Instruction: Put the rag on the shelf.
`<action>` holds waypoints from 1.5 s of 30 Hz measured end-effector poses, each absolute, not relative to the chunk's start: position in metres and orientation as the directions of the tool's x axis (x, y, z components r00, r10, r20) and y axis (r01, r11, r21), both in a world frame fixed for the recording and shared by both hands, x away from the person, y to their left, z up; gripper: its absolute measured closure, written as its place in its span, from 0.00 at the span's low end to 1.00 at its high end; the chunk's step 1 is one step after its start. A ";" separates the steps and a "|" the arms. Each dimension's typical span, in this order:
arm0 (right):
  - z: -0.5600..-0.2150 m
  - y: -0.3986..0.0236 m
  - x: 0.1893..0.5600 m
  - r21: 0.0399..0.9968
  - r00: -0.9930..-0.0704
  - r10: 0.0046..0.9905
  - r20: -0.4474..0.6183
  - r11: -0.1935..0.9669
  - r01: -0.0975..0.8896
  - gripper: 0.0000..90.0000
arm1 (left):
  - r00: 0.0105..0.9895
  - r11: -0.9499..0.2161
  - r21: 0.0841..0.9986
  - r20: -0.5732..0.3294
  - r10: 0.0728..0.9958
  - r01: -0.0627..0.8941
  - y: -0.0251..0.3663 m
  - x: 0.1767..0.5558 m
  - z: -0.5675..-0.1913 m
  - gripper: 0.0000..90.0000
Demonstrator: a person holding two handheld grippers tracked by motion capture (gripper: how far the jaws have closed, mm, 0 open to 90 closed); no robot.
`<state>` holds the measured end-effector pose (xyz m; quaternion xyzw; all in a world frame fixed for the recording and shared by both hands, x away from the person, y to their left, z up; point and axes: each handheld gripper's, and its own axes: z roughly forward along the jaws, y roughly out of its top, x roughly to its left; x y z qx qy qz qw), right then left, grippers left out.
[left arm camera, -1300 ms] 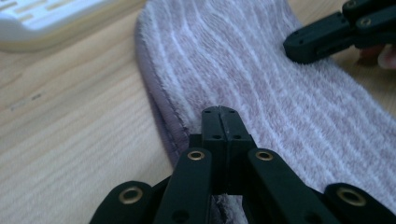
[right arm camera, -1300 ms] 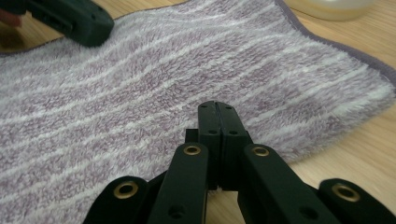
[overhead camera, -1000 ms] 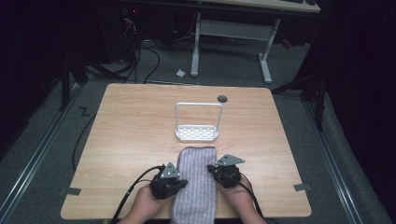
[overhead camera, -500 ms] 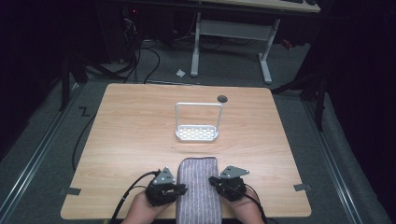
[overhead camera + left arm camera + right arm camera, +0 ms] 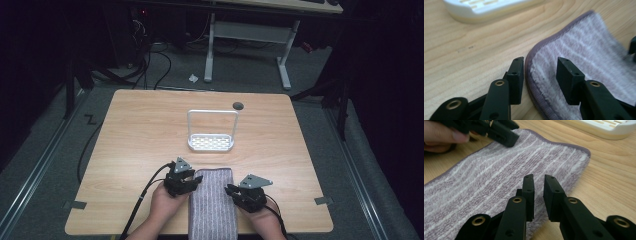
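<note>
Two hand-held grippers flank a striped purple-grey towel (image 5: pixel 212 204) lying flat on the wooden counter (image 5: pixel 135 135), its near end hanging over the counter's edge by the person's forearms. The left gripper (image 5: pixel 196 178) sits at the towel's far left corner, jaws standing moderately wide after just opening; the left gripper view has the hemmed edge (image 5: pixel 534 82) running between the two black jaws, the pads clear of the cloth, so nothing is held. The right gripper (image 5: pixel 231 190) rests at the towel's right edge, jaws narrow but parted by a slim gap and likewise just opening, with only pile beneath them in the right gripper view (image 5: pixel 538 195). The step in hand reads as letting go of the cloth after laying it down, or resetting for a new hold. A next move would likely call for each gripper to pinch a corner or hem cleanly, catching one layer at the bound edge instead of the loose pile, and for both to lift evenly so the fabric does not skew. The towel is soft, thick terry with pale lengthwise stripes, a stitched darker border and rounded corners; it should drape and slide easily. Beyond the left gripper's tips stands a white perforated plastic tray (image 5: pixel 210 143) with a tall wire hoop handle (image 5: pixel 212 112), rigid and light, well apart from the towel.
</note>
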<state>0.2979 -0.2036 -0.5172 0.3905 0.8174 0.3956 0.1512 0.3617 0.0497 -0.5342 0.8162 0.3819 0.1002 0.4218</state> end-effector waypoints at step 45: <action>-0.531 -0.183 0.336 0.742 -0.503 0.863 0.052 0.303 0.598 0.92 | 0.665 -0.273 0.777 -0.236 0.709 0.567 0.057 0.361 -0.535 0.89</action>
